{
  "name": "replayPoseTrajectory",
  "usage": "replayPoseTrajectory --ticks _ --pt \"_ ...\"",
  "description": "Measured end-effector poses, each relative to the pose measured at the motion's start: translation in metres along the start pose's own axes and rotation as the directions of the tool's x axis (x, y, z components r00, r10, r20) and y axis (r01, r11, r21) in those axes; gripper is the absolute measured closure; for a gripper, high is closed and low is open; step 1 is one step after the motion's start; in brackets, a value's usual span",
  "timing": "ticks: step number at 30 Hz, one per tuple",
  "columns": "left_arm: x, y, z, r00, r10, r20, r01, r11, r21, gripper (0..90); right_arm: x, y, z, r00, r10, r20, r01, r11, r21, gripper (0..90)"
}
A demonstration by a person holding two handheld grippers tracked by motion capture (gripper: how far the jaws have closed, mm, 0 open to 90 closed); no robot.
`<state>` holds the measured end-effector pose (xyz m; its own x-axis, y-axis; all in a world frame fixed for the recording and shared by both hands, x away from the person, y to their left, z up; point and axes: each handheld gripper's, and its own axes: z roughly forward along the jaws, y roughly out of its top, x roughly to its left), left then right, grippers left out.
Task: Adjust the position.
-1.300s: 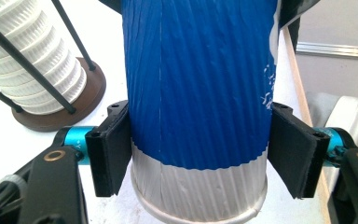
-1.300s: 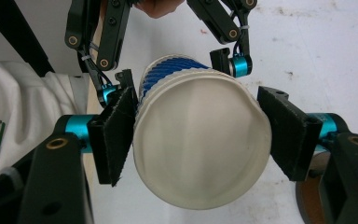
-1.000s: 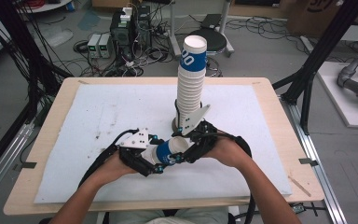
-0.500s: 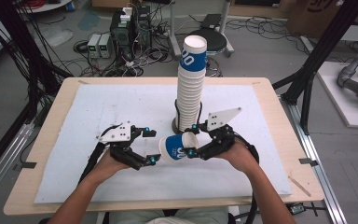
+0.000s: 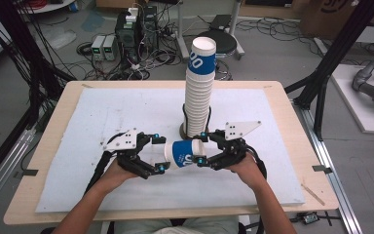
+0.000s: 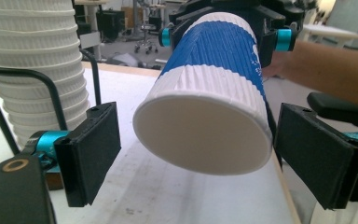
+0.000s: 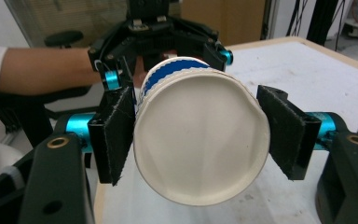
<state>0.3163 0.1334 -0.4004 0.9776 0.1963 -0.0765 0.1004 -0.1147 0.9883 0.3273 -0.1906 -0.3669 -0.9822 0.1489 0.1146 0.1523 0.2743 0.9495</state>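
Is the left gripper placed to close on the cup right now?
Probably yes: the left gripper has just opened, its jaws flanking the cup, with nothing between. The right gripper holds the cup's other end.

Evenly bright throughout, soft and slightly grainy from above. Faint shadows on the worktop (image 5: 102, 117) beneath each tool. Blurred background beyond both.

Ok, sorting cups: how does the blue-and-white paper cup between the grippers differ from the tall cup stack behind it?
The blue-and-white ribbed paper cup lies sideways, clamped by the right gripper; the tall stack of paper cups stands upright in a black wire holder. The cup is single; the stack nests many. Both are ribbed, white and blue.
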Motion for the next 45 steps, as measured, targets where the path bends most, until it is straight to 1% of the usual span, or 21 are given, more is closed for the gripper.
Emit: replayPoseTrajectory --ticks 1,4,8,9,10,13,16,17,19,25,28,30,31,33,34,35,36,38,40,42,45 --pt "0.0 0.0 0.001 1.0 0.001 0.007 -0.001 1.0 -0.007 14.4 0.0 -0.001 0.0 0.9999 0.006 -0.008 -0.007 1.0 -0.01 31.5" --pt "0.002 -0.001 0.003 0.9995 -0.02 0.024 0.021 0.9992 -0.033 14.4 0.0 -0.001 0.001 0.9997 0.012 -0.021 -0.013 0.999 -0.029 31.5" --pt "0.0 -0.001 0.006 0.9983 -0.032 0.048 0.034 0.9989 -0.033 14.4 -0.001 -0.001 0.002 0.9991 0.018 -0.037 -0.021 0.998 -0.057 31.5" --pt "-0.001 -0.001 0.008 0.9984 -0.036 0.044 0.037 0.9987 -0.034 14.2 -0.001 -0.001 0.003 0.9987 0.027 -0.044 -0.03 0.998 -0.058 31.5" --pt "-0.001 -0.002 0.01 0.998 -0.045 0.044 0.046 0.9985 -0.03 14.2 -0.001 -0.001 0.004 0.9986 0.024 -0.046 -0.027 0.998 -0.065 31.6" --pt "-0.001 -0.003 0.012 0.9972 -0.057 0.048 0.058 0.9981 -0.022 14.3 -0.001 -0.001 0.005 0.9984 0.028 -0.049 -0.031 0.998 -0.059 31.5" --pt "-0.001 -0.003 0.012 0.9977 -0.046 0.05 0.047 0.9988 -0.014 15.0 -0.001 -0.002 0.004 0.9984 0.026 -0.05 -0.029 0.998 -0.06 31.5" --pt "-0.001 -0.002 0.011 0.998 -0.039 0.05 0.039 0.9992 -0.01 17.9 -0.002 -0.003 0.004 0.9977 0.032 -0.059 -0.036 0.997 -0.061 31.6" --pt "-0.002 -0.002 0.01 0.9986 -0.026 0.046 0.026 0.9997 -0.004 19.8 -0.001 -0.004 0.003 0.9975 0.035 -0.061 -0.039 0.997 -0.059 31.7" --pt "-0.005 -0.001 0.011 0.9992 0.004 0.039 -0.006 0.999 0.045 25.6 -0.001 -0.008 0.002 0.9975 0.038 -0.059 -0.039 0.999 -0.013 32.1" --pt "-0.007 0.001 0.013 0.9992 0.012 0.038 -0.015 0.9969 0.077 26.6 0.0 -0.008 0.002 0.9978 0.035 -0.056 -0.034 0.999 0.021 31.9" --pt "-0.008 0.003 0.014 0.9992 0.013 0.039 -0.017 0.9963 0.085 26.9 0.0 -0.008 0.001 0.998 0.039 -0.05 -0.037 0.999 0.031 30.8" --pt "-0.009 0.003 0.014 0.9992 0.015 0.038 -0.019 0.9959 0.088 27.3 0.001 -0.008 0.001 0.9984 0.041 -0.04 -0.039 0.999 0.035 28.8" --pt "-0.01 0.005 0.015 0.999 0.027 0.035 -0.031 0.9916 0.125 27.7 0.001 -0.007 0.001 0.9989 0.045 -0.016 -0.044 0.998 0.037 19.4" --pt "-0.011 0.005 0.016 0.9988 0.031 0.037 -0.035 0.9898 0.138 27.7 0.001 -0.006 0.001 0.9985 0.053 -0.011 -0.053 0.998 0.041 19.2" --pt "-0.011 0.006 0.016 0.9985 0.036 0.041 -0.041 0.9887 0.144 28.0 0.002 -0.005 0.0 0.9988 0.048 -0.005 -0.048 0.998 0.047 19.2" --pt "-0.012 0.006 0.016 0.9987 0.031 0.041 -0.037 0.989 0.143 28.3 0.002 -0.004 0.0 0.9992 0.041 -0.006 -0.04 0.998 0.049 19.2" --pt "-0.012 0.007 0.017 0.9984 0.04 0.04 -0.046 0.9855 0.163 29.5 0.004 -0.001 0.0 0.9994 0.035 -0.001 -0.035 0.998 0.058 19.2" --pt "-0.012 0.009 0.017 0.9986 0.044 0.03 -0.049 0.9805 0.19 29.5 0.005 0.004 0.0 0.9999 0.011 0.0 -0.011 0.997 0.073 19.2" --pt "-0.01 0.012 0.016 0.9988 0.045 0.019 -0.048 0.9759 0.213 29.4 0.008 0.009 0.0 0.9996 -0.026 0.012 0.025 0.992 0.12 19.2" --pt "-0.008 0.016 0.015 0.9994 0.033 0.008 -0.034 0.9746 0.221 29.5 0.012 0.018 0.0 0.9977 -0.064 0.021 0.06 0.985 0.164 19.2"
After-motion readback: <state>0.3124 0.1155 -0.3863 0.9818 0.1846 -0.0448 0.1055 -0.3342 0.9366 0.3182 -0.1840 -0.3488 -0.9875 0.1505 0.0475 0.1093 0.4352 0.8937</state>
